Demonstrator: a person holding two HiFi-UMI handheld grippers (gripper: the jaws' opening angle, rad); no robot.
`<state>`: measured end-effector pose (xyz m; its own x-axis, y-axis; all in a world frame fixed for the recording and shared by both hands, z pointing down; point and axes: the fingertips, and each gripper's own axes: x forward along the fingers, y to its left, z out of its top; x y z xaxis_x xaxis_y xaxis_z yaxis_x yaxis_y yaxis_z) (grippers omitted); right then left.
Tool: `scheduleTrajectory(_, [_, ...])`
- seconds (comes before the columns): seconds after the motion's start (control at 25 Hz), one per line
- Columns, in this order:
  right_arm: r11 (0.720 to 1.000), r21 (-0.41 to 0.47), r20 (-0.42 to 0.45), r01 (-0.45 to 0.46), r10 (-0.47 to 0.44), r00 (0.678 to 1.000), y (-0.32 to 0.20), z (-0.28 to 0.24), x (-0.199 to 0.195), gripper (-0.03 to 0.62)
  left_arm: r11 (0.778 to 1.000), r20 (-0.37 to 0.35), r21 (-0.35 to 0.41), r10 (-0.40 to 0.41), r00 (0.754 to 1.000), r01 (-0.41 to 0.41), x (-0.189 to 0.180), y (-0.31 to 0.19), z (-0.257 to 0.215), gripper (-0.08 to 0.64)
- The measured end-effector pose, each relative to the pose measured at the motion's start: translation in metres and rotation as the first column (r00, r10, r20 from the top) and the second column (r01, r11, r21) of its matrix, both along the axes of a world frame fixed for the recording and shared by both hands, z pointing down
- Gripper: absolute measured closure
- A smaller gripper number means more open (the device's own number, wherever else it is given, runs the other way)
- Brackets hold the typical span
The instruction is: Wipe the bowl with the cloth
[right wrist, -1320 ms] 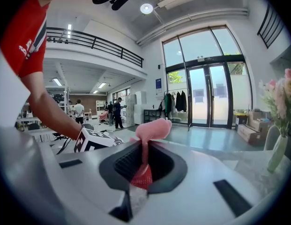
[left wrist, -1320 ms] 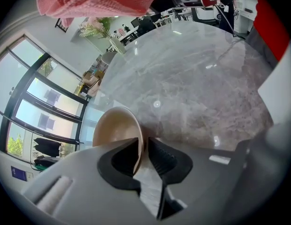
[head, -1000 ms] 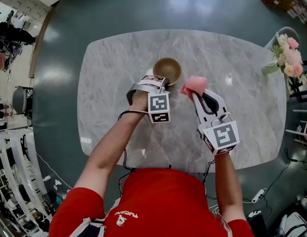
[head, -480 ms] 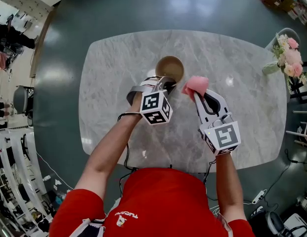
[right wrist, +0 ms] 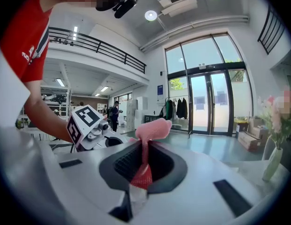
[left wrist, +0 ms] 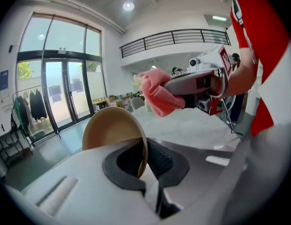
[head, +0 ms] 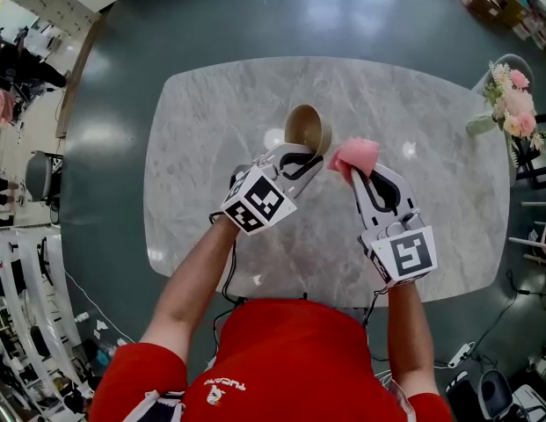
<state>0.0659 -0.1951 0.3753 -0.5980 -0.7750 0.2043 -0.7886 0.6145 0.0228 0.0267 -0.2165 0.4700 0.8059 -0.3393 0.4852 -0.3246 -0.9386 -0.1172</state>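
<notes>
Both shut: left hand-held gripper (head: 315, 156) on bowl (head: 303, 127), right (head: 355, 173) on cloth (head: 360, 152)

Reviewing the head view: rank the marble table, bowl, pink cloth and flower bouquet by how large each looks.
1. marble table
2. flower bouquet
3. bowl and pink cloth: these look about alike, and the bowl is tilted, so I won't rank them.

Your head camera is looking steeply down from above onto the marble table (head: 431, 236). Each gripper camera is riding close behind its own jaws; both are angling inward, sharing the glass doors (left wrist: 65, 93), and all three are catching the pink cloth (head: 356, 155).
</notes>
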Motion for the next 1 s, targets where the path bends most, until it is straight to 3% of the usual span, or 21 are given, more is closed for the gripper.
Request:
scheduleTrajectory(0.12, [1.0, 0.028, 0.007, 0.011, -0.011, 1.0, 0.006, -0.017, 0.0, 0.572, 1.0, -0.14, -0.024, 0.012, 0.99, -0.016, 0.004, 0.011, -0.028, 0.549])
scheduleTrajectory(0.36, [0.994, 0.093, -0.002, 0.064, -0.064, 0.998, 0.023, -0.047, -0.013, 0.572, 0.992, -0.372, -0.105, 0.02, 0.928, -0.063, 0.0, 0.04, -0.065, 0.549])
scheduleTrajectory(0.68, [0.987, 0.1, 0.007, 0.129, -0.13, 0.991, 0.047, -0.059, -0.026, 0.573, 0.979, -0.508, -0.151, 0.04, 0.86, -0.135, -0.004, 0.075, -0.092, 0.549])
scheduleTrajectory(0.84, [0.974, 0.08, 0.024, 0.213, -0.216, 0.976, 0.064, -0.067, -0.041, 0.572, 0.971, -0.562, -0.174, 0.04, 0.826, -0.165, -0.012, 0.087, -0.103, 0.549])
scheduleTrajectory(1.0, [0.954, 0.074, -0.084, 0.291, -0.285, 0.955, 0.08, -0.068, -0.056, 0.572, 0.964, -0.593, -0.184, 0.046, 0.803, -0.192, -0.019, 0.099, -0.112, 0.549])
